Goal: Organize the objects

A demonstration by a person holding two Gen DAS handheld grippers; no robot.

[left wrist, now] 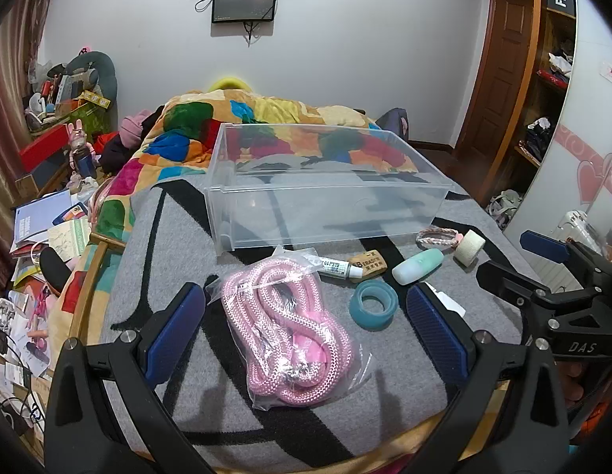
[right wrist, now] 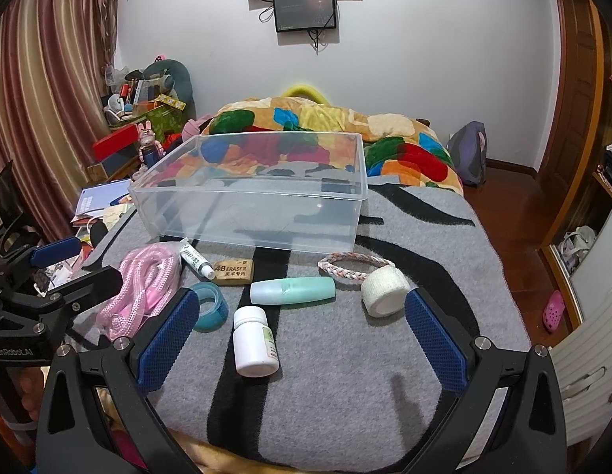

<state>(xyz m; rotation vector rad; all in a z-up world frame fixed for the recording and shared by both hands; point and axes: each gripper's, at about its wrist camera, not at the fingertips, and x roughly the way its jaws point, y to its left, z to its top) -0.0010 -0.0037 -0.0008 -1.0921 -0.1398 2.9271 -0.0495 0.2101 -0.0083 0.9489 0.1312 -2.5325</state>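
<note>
A clear plastic bin (left wrist: 266,217) (right wrist: 211,217) stands empty on the grey blanket. In front of it lie a bagged pink rope (left wrist: 290,331) (right wrist: 144,288), a small white tube (left wrist: 339,268) (right wrist: 195,258), a tan eraser (left wrist: 369,264) (right wrist: 233,271), a teal tape ring (left wrist: 373,303) (right wrist: 209,306), a mint bottle (left wrist: 418,264) (right wrist: 292,290), a braided bracelet (left wrist: 436,235) (right wrist: 353,264), a white bandage roll (left wrist: 469,247) (right wrist: 385,290) and a white pill bottle (right wrist: 253,341). My left gripper (left wrist: 306,331) is open around the rope. My right gripper (right wrist: 302,335) is open around the pill bottle.
The grey blanket (right wrist: 345,375) covers the bed's foot, with a colourful quilt (right wrist: 404,146) behind the bin. Clutter of papers and boxes (left wrist: 49,217) fills the floor at left. A wardrobe (left wrist: 543,98) stands at right.
</note>
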